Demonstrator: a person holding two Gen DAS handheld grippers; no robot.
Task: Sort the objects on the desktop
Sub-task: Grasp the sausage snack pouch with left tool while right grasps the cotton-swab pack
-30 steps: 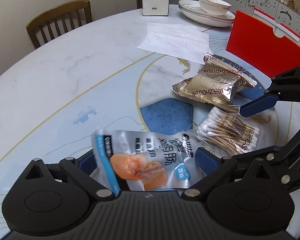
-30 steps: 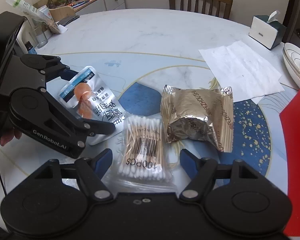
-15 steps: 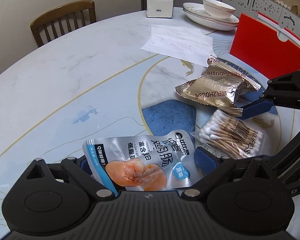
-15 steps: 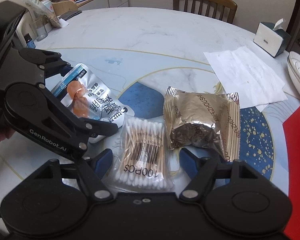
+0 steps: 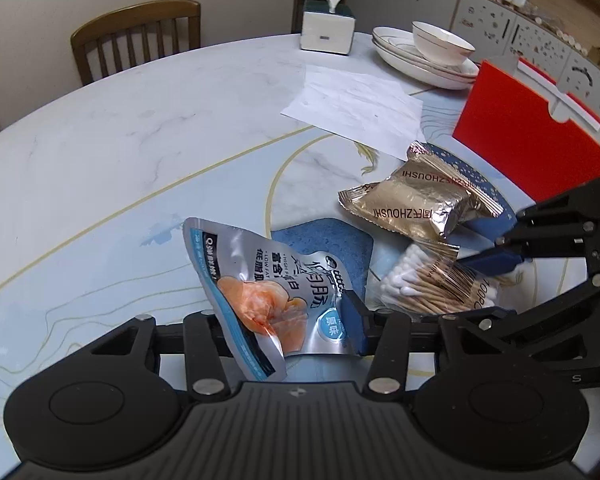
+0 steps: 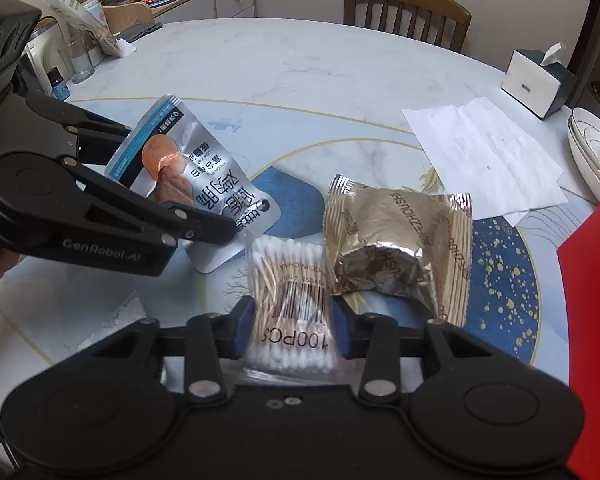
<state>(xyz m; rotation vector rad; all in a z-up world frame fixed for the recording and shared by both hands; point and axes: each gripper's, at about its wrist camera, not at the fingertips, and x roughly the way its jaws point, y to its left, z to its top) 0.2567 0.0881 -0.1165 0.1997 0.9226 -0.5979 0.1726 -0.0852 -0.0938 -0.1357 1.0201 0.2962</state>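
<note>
The large round white marble table (image 5: pixel 120 152) with blue and gold pattern carries all the things, and a flat bright red box (image 5: pixel 528 148) stands at its far right side, near a white sheet of paper (image 5: pixel 356 108). On the blue part of the table lies a gold foil snack packet (image 6: pixel 396 248), puffy and crinkled; I judge it light and a little slippery, so it is best taken at the flat sealed edge. Just beside it is the silver plastic pouch with an orange sausage picture (image 5: pixel 272 288), which is thin, soft and light, and it bends easily. The left gripper (image 5: pixel 284 332) is closed on the lower part of this pouch, and the pouch stands tilted up from the table, so it seems lifted. The smallest thing is the clear plastic bag of wooden cotton swabs (image 6: pixel 292 308), touching the gold packet; it is light, the film is smooth, and the sticks inside can shift, so a hold across the middle of the bundle is the safest. The right gripper (image 6: pixel 292 328) has its blue pads pressed on both sides of this bag near the "100PCS" print, so it is clamped on the bag, which appears to rest on the table.
</note>
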